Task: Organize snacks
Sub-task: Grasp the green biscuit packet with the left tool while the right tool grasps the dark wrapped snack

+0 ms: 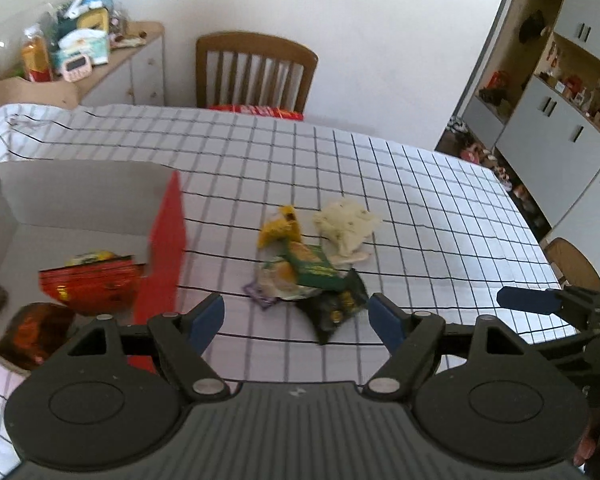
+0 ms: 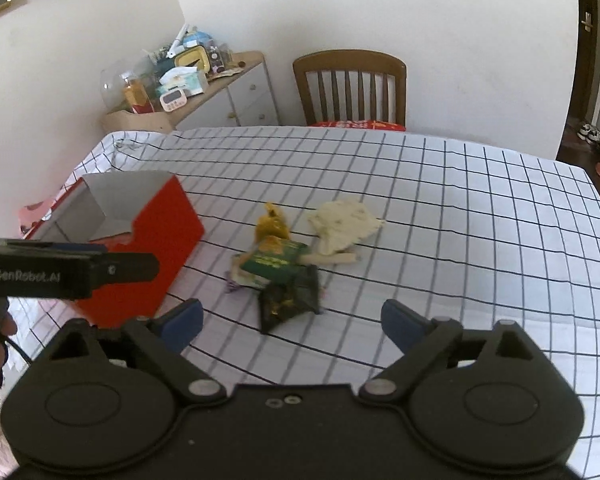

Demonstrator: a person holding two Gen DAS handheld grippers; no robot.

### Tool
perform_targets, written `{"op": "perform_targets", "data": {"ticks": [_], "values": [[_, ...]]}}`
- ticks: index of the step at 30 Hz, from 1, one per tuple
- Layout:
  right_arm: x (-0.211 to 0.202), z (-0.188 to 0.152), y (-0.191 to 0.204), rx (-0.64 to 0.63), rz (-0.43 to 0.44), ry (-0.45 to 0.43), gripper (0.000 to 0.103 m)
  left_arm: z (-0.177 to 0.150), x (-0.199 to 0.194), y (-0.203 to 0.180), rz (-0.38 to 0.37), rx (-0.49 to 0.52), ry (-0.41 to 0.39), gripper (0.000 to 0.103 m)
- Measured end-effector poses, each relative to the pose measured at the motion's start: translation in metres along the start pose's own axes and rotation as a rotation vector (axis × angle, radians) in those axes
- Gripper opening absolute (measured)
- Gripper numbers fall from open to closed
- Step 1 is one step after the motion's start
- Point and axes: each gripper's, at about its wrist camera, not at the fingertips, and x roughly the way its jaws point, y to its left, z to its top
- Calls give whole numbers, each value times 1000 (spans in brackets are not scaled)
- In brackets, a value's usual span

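A small pile of snack packets lies mid-table: a yellow packet (image 1: 280,226), a pale cream packet (image 1: 346,226), a green packet (image 1: 312,266) and a black packet (image 1: 334,308). The same black packet (image 2: 290,300) and green packet (image 2: 276,258) show in the right wrist view. A red box (image 1: 166,248) with a white inside stands at the left and holds a red packet (image 1: 90,282) and a dark orange one (image 1: 34,334). My left gripper (image 1: 296,318) is open and empty just short of the pile. My right gripper (image 2: 290,320) is open and empty before the black packet.
The table has a white checked cloth (image 2: 460,240). A wooden chair (image 2: 350,88) stands at the far side. A cluttered sideboard (image 2: 204,96) is at the back left. Grey cupboards (image 1: 560,92) line the right wall. A second chair back (image 1: 576,266) is at the table's right edge.
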Motion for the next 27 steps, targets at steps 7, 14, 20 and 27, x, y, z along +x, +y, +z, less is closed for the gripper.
{"op": "perform_targets", "data": {"ticks": [7, 14, 20, 27], "values": [[22, 2, -20, -69, 31, 63, 86, 23, 52, -24, 29, 2, 115, 79], [53, 6, -27, -41, 113, 120, 79, 52, 108, -13, 26, -89, 245, 79], [86, 13, -25, -13, 138, 157, 77, 64, 145, -7, 58, -127, 290, 78], [113, 14, -27, 33, 147, 193, 75, 59, 174, -20, 116, -17, 318, 73]]}}
